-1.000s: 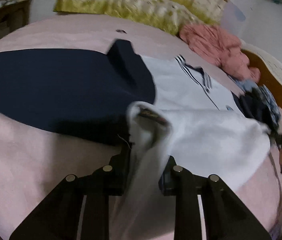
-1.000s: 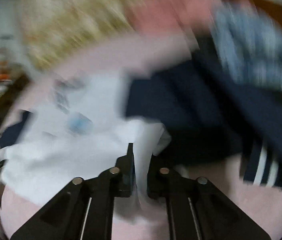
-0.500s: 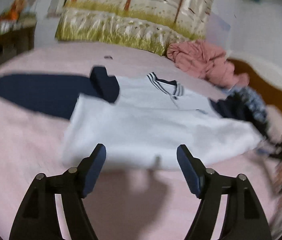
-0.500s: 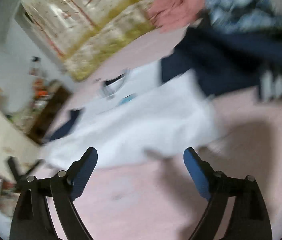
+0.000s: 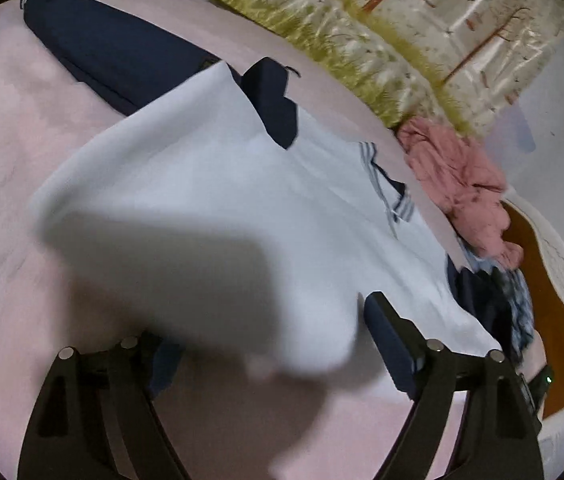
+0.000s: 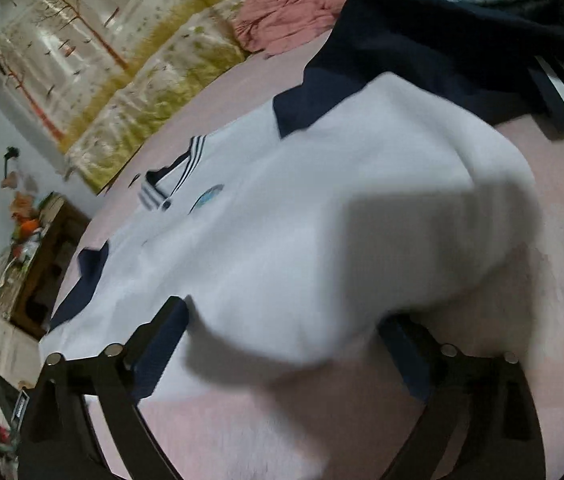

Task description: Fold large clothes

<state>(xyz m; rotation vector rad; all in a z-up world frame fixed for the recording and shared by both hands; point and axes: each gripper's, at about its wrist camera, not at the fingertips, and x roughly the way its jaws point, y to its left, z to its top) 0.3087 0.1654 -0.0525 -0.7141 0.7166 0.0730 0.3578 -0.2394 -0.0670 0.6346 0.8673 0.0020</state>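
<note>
A white shirt [image 5: 210,200] with navy sleeves and a striped collar [image 5: 385,184] lies on the pink bed. Its lower half is folded up over the chest. My left gripper [image 5: 270,344] is open, with the folded white edge lying between and over its fingers. In the right wrist view the same shirt [image 6: 301,208] shows a blue chest logo [image 6: 206,197]. My right gripper [image 6: 285,340] is open, its jaws wide apart around the near white fold. Whether the cloth touches the pads is hidden.
A pink garment [image 5: 457,176] and a heap of dark and blue clothes [image 5: 493,300] lie at the right. A dark navy garment [image 5: 114,52] lies at the far left. A patterned quilt [image 5: 361,40] sits at the head of the pink bed [image 5: 10,160]. A cluttered desk [image 6: 22,248] stands beyond the bed.
One second ago both grippers were shut on the white hem. They opened, let it drop onto the shirt, and now sit low at the folded edge.
</note>
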